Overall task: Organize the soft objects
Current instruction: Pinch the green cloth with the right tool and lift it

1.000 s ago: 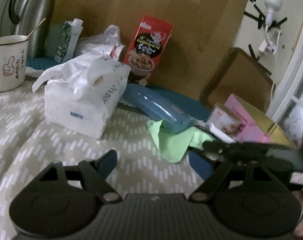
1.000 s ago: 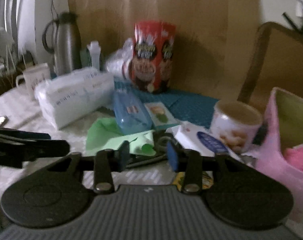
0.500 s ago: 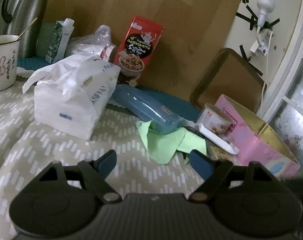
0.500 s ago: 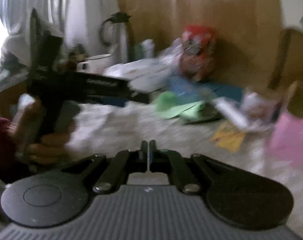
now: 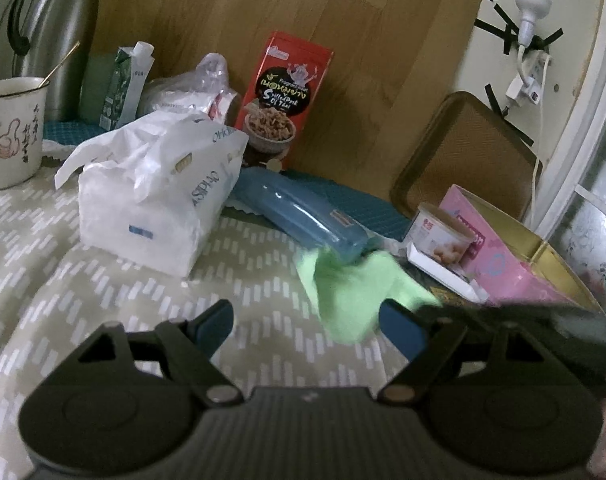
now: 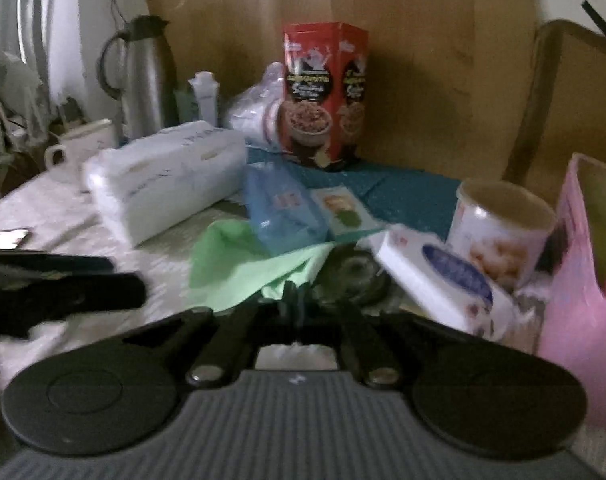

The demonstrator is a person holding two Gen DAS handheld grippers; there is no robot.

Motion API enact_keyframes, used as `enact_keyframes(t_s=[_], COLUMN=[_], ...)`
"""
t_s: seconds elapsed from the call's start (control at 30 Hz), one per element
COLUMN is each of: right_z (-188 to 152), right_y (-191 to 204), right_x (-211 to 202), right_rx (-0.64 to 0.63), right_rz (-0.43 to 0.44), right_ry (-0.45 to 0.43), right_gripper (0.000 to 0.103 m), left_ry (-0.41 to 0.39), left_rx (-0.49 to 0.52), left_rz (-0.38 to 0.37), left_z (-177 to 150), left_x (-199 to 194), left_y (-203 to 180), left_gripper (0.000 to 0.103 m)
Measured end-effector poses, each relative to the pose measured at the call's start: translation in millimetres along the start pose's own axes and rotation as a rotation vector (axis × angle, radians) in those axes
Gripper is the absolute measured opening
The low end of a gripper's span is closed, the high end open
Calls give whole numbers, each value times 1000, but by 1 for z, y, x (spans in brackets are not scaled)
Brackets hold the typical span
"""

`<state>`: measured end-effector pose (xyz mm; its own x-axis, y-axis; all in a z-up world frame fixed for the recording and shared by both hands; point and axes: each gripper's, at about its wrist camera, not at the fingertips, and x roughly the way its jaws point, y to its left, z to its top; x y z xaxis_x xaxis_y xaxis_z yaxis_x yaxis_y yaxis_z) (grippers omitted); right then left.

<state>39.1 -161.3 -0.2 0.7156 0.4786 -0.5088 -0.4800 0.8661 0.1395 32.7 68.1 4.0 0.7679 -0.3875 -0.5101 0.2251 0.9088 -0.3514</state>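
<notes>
Patterned tablecloth (image 5: 103, 280) lies under the spread left gripper (image 5: 307, 320); only the right view shows the clenched, empty right gripper (image 6: 297, 300) just short of the green cloth (image 6: 243, 264).

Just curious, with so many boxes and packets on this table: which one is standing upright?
The red snack box against the wooden board. The blue packet and white tissue pack lie flat; the pink box is tipped over.
</notes>
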Motion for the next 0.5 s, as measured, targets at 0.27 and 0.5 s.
enact_keyframes(t_s=[0.27,0.5], right_z=[-65,-74], right_y=[9,0], right_x=[-87,-95], right_rx=[-6,16], right_rz=[147,34], right_ry=[18,2], right_gripper=[2,59], left_ry=[15,83], left_rx=[5,-7], left_rz=[-35,-106], left_z=[-2,-8], left_x=[-1,-9], left_y=[-1,-17], left_gripper=[83,82])
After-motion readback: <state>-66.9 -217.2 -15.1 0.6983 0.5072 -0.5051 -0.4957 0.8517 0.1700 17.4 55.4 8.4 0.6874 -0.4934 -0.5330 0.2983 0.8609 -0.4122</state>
